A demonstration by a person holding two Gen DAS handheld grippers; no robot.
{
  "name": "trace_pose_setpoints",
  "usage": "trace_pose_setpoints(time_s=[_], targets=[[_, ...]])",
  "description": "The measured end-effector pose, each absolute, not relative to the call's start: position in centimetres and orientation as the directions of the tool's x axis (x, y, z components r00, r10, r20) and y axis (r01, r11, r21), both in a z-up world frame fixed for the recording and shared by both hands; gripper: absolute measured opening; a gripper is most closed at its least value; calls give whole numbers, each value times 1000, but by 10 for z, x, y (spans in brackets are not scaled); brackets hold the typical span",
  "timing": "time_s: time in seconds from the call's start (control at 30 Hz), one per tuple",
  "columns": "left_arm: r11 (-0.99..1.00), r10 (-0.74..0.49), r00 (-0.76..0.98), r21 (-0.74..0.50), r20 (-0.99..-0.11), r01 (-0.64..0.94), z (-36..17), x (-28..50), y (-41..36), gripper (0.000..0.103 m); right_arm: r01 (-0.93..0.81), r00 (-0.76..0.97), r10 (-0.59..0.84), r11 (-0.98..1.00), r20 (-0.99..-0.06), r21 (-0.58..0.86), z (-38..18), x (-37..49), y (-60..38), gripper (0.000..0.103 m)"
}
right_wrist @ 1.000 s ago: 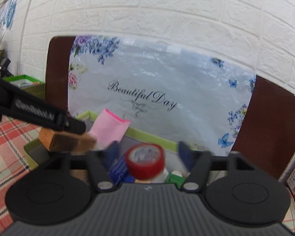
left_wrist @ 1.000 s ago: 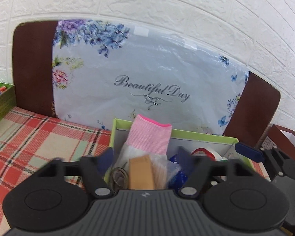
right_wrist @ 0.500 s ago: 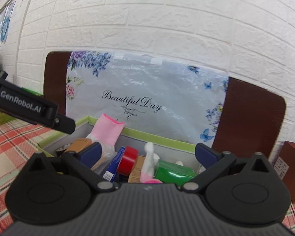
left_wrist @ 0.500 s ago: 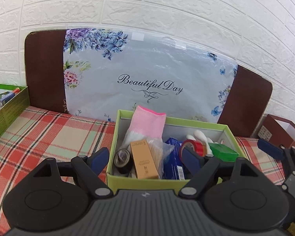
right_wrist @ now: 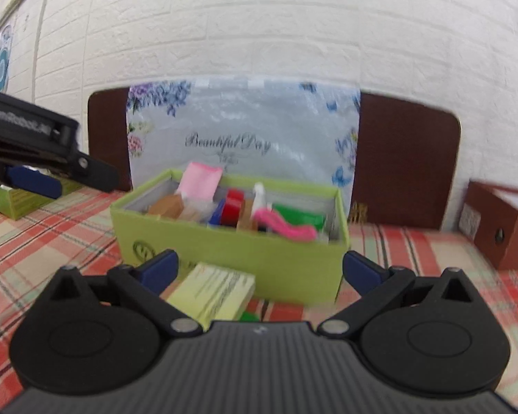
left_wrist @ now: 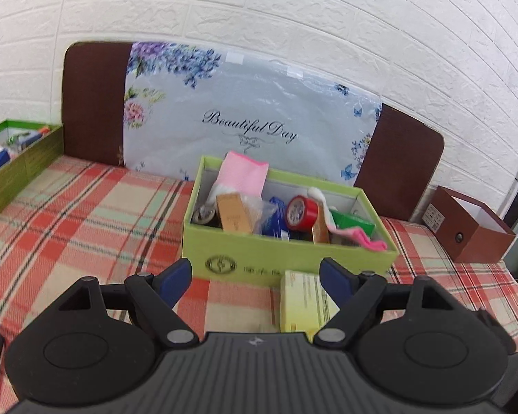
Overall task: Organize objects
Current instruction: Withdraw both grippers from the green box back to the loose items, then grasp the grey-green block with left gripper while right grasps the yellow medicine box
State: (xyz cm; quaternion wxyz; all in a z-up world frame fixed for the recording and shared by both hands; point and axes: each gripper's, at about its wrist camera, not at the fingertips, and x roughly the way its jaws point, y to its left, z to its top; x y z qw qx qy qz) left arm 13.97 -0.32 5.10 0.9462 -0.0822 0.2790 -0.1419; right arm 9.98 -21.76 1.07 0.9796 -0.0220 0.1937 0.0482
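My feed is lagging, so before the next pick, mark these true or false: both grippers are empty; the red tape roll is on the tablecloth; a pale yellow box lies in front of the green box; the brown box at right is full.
1. Both the left gripper and the right gripper are empty: true, jaws wide apart.
2. The red tape roll is on the tablecloth: false, it sits in the green box.
3. A pale yellow box lies in front of the green box: true.
4. The brown box is full: false, the visible interior shows nothing.
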Motion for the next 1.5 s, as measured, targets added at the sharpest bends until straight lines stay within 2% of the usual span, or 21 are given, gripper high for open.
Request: trace_pose_setpoints(time_s=[0.13,0.27,0.4,0.8,0.87,0.97,1.1,1.5], targets=[[952,-297,790,-234,-536,199,27,117,7,84,-83,894,96,995,-437,49,-10,80,-219,103],[942,-303,749,-306,-589,140,-5,105,27,84,-35,855,108,988,-507,151,-34,70,-222,103],[946,-277,714,-311,-643,86,-30,100,41,84,6,820,105,981,-562,193,-52,68,-219,103],[943,-280,706,-325,-651,74,-35,94,56,84,-70,854,102,994,-511,83,-38,89,-167,103],[940,-288,702,-332,-651,79,-36,94,56,84,-73,849,102,994,-519,76,-39,99,-161,101],[934,-301,691,-350,-657,74,-37,96,57,84,-65,843,93,995,-530,71,-41,108,-159,90],[932,-304,690,-354,-657,73,-38,97,54,84,-56,837,81,996,-540,62,-43,109,-162,69],[909,-392,677,-374,-622,184,-34,110,30,84,-102,832,130,991,-539,81,-43,87,-179,68]])
